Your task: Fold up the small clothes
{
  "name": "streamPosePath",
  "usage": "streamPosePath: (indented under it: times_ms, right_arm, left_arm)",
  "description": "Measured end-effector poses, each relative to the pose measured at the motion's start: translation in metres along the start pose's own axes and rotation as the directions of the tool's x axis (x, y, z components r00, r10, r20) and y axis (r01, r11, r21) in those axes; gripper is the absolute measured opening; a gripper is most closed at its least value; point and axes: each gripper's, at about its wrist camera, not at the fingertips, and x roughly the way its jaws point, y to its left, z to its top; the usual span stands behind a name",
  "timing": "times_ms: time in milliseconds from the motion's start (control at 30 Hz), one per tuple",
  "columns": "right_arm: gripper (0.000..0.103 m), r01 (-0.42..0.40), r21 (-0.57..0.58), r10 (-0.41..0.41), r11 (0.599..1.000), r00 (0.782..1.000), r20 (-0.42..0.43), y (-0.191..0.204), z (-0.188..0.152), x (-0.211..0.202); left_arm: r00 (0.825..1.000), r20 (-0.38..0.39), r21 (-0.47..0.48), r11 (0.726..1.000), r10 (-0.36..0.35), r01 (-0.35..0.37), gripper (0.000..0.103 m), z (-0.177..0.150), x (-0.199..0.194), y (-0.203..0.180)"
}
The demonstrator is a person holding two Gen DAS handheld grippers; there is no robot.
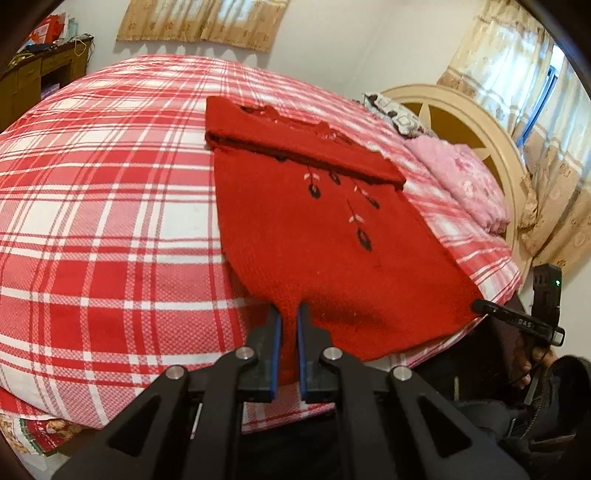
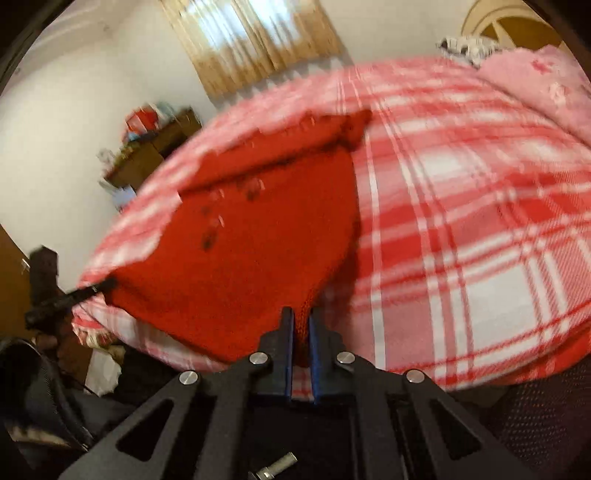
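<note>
- Bedroom, with a red-and-white plaid bedspread (image 1: 110,206) as the work surface, curtains (image 1: 199,22) on the far wall and a cream headboard (image 1: 476,122) at upper right of the left wrist view.
- Left gripper (image 1: 289,314): jaws closed on the near hem of the red sweater (image 1: 314,229), a pinch of knit bunched between the blue pads.
- Right gripper (image 2: 301,317): jaws likewise clamped on red knit, at the hem's other near corner.
- Sweater spread flat across the bed at centre frame, hem toward the cameras, sleeves apparently folded across the chest in a band above the dark leaf embroidery.
- Probable step in hand: carrying the hem up and over toward the collar.
- Best done by lifting both corners together at equal height, keeping the hem taut between them, laying it down level with the shoulder line, and releasing only once the cloth lies flat.
- Worth watching: uneven pull skewing the fold, or thick knit slipping from the pads.
- Right wrist view heavily motion-blurred; embroidery and collar mere smudges there.
- Pink blanket (image 1: 465,181) near the headboard, cluttered wooden cabinet (image 1: 40,66) at upper left.
- Depth of each bite on the hem hidden by the knit itself; holder's hands largely cut off at frame edges.
</note>
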Motion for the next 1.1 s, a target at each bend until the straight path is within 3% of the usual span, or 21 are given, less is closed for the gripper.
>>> streamPosePath:
  times_ms: [267, 633, 1100]
  right_arm:
    - [0.007, 0.005, 0.002, -0.005, 1.000, 0.991, 0.135, 0.009, 0.036, -0.014]
    - [0.007, 0.007, 0.002, -0.007, 1.000, 0.980, 0.199, 0.014, 0.069, -0.013]
    - [0.007, 0.035, -0.011, -0.030, 0.999, 0.955, 0.297, 0.020, 0.132, -0.010]
  left_arm:
    - [0.998, 0.061, -0.015, 0.999, -0.028, 0.029, 0.008, 0.030, -0.005, 0.004]
    - [0.989, 0.131, -0.001, 0.998, -0.066, 0.066, 0.008, 0.064, -0.004, -0.001]
    - [0.976, 0.214, -0.034, 0.998, -0.051, 0.060, 0.008, 0.110, -0.002, 0.012]
